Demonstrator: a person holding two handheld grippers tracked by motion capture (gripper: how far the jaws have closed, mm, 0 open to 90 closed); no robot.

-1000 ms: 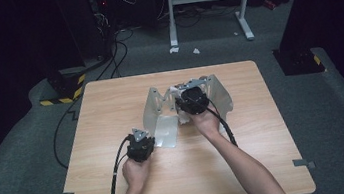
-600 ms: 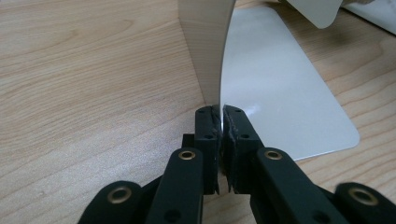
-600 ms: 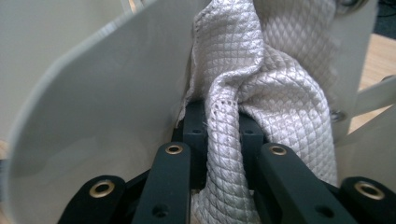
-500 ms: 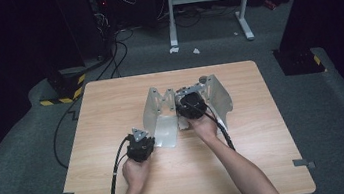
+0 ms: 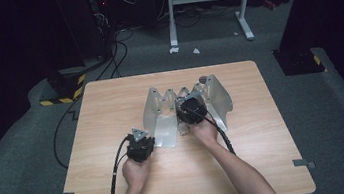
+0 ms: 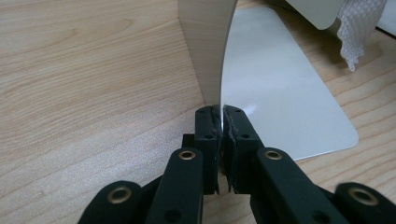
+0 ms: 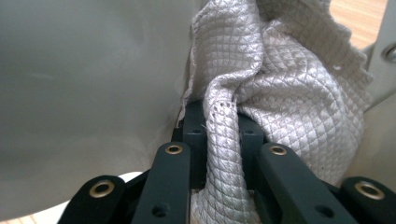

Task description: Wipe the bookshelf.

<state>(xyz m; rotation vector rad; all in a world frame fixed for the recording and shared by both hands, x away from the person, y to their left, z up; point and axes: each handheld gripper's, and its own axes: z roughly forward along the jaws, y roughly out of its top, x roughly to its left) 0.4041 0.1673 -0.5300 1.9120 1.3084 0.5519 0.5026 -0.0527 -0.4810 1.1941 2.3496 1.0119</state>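
At the left of centre in the high view I have the left gripper (image 5: 140,145) low over the tabletop (image 5: 106,110), my hand (image 5: 136,173) behind it toward the bottom edge. In the left gripper view its jaws are clenched on the thin upright edge of the metal rack (image 6: 208,51), right where that wall meets the flat base plate (image 6: 275,93) lying on the wood. The rack (image 5: 161,109) sits mid-frame in the high view, a folding piece of pale sheet metal with a zigzag link across its far side and a second wing at its right.

Further right, the right gripper (image 5: 191,110) is down between the two wings of the rack, my right hand (image 5: 205,132) just below it. In the right gripper view its jaws are grasping a fold of white quilted cloth (image 7: 280,79); the cloth bunches up above the jaws, with the curved metal wall (image 7: 88,79) just beside it at the left of the frame. A corner of the same cloth (image 6: 357,28) hangs at the upper right of the left gripper view.
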